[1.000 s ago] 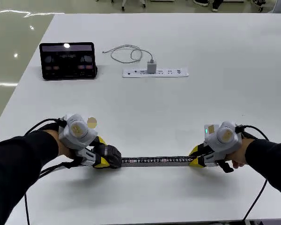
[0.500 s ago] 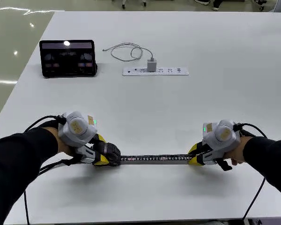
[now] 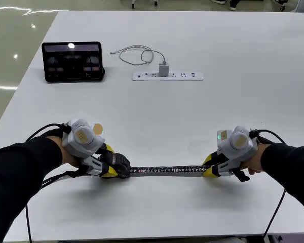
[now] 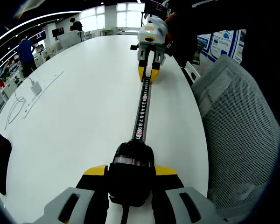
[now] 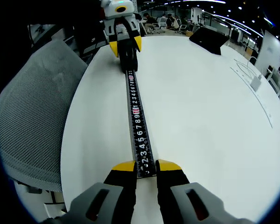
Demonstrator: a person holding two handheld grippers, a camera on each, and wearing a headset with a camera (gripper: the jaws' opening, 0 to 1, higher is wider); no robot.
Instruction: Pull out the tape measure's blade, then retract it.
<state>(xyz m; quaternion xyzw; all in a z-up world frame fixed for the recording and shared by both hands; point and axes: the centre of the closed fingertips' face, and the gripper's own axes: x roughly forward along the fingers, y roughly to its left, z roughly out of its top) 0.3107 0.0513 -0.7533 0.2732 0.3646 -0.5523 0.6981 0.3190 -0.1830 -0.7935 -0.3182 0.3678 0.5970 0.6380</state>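
Barely anything has shifted in a second: your left gripper (image 3: 110, 163) clamps the tape measure case (image 3: 120, 165), your right gripper (image 3: 208, 166) pinches the blade (image 3: 167, 170) end. The blade lies left-right along the table's (image 3: 192, 116) near edge, so retracting likely means moving right toward left.

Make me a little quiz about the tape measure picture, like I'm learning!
1. True or false: the left gripper holds the tape measure case.
2. What does the right gripper pinch? A) a charger B) the end of the blade C) a tablet
3. Fill in: the blade lies pulled out flat along the white ____.

Key: 1 true; 2 B; 3 table.
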